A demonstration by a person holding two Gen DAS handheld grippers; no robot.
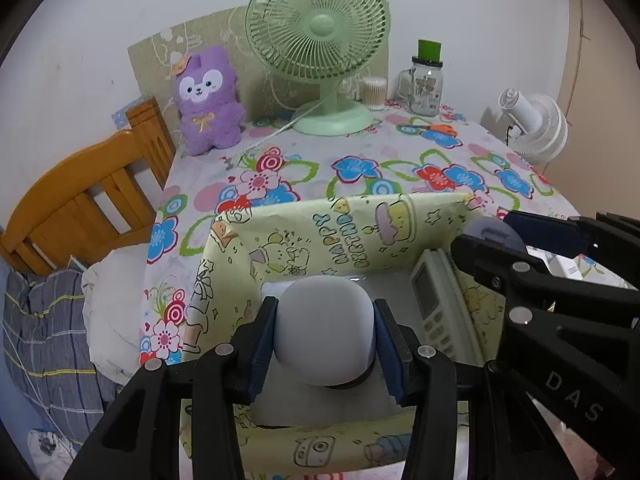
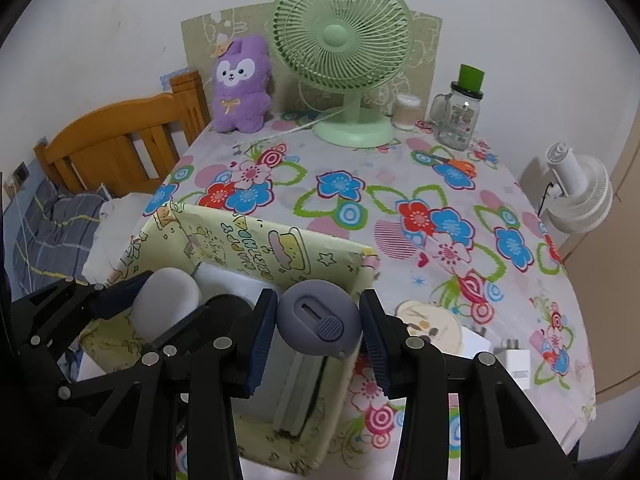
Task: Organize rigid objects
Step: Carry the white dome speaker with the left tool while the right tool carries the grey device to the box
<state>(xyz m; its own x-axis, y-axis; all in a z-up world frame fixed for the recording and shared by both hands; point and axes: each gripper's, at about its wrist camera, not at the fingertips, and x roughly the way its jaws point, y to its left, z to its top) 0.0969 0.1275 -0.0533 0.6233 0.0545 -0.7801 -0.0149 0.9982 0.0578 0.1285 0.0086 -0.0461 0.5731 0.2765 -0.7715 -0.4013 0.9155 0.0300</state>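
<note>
Left gripper [image 1: 326, 334] clamped on a rounded pale grey object [image 1: 326, 328], both blue pads pressed to its sides, held over the open top of the box [image 1: 320, 236] wrapped in yellow birthday paper. Right gripper [image 2: 319, 322] closed on a small grey-blue rounded gadget with a slot and a ribbed slider [image 2: 318, 320], pads touching its left and right edges, poised above the right part of the same box. Inside the box: a white remote control [image 1: 436, 304] leaning against the right wall, something white and flat beneath the pale object, and a grey-white slab standing on edge below the gadget, unclear what. Just right of the box, on the flowered tablecloth [image 2: 400, 184]: a round cream-coloured disc [image 2: 430, 322], then a white plug adapter [image 2: 516, 360]. Farther back on the cloth, orange-handled scissors [image 2: 460, 165] lying flat. At the far edge, left to right: a purple plush rabbit [image 2: 240, 88] sitting upright, a green desk fan [image 2: 342, 48] with its white cord trailing left, a tub of cotton swabs [image 2: 407, 111], a glass mug jar [image 2: 458, 120] with a green cap. Beyond the table's right side, a small white fan [image 2: 580, 196]. To the left, a wooden headboard [image 2: 120, 144] and checked bedding [image 1: 44, 320].
</note>
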